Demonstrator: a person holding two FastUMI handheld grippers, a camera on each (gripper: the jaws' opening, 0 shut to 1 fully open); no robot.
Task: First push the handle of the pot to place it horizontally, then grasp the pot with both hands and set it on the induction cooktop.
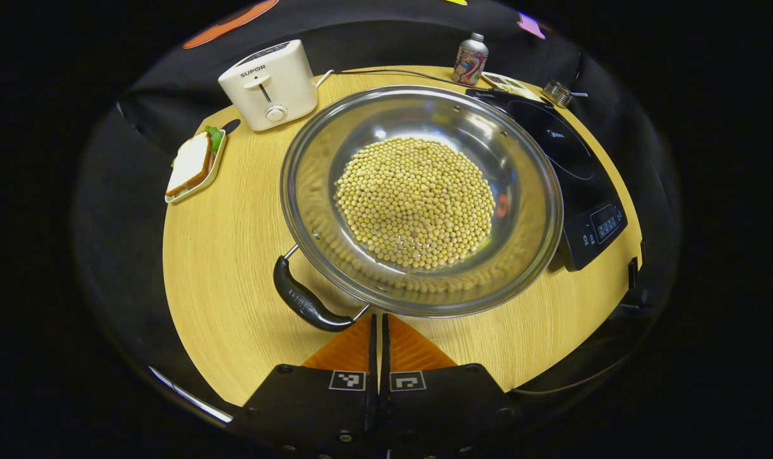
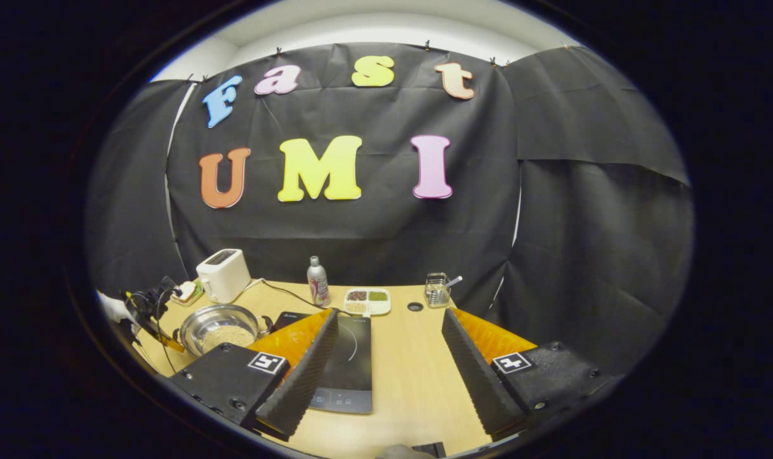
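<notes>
On the bench (image 1: 233, 268), the bean-laden, likely heavy, slippery pot (image 1: 421, 197) is best gripped by its handle (image 1: 303, 299) just ahead of the closed left tongs (image 1: 380, 338); the right tongs (image 2: 386, 338) are held open.

Pot (image 1: 421, 201) left of cooktop (image 1: 568, 169), toaster (image 1: 270, 84) behind

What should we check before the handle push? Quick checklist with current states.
1. Left tongs closed for pushing: ok, fingers together.
2. Left tongs near the black curved pot handle: ok, tips just beside its end.
3. Handle already horizontal: not ok, it sits angled.
4. Round steel pot of yellow beans off the black induction cooktop: ok, it stands beside it on the wooden table.
5. Right tongs open, away from pot: ok.
6. Cooktop surface free: ok.
</notes>
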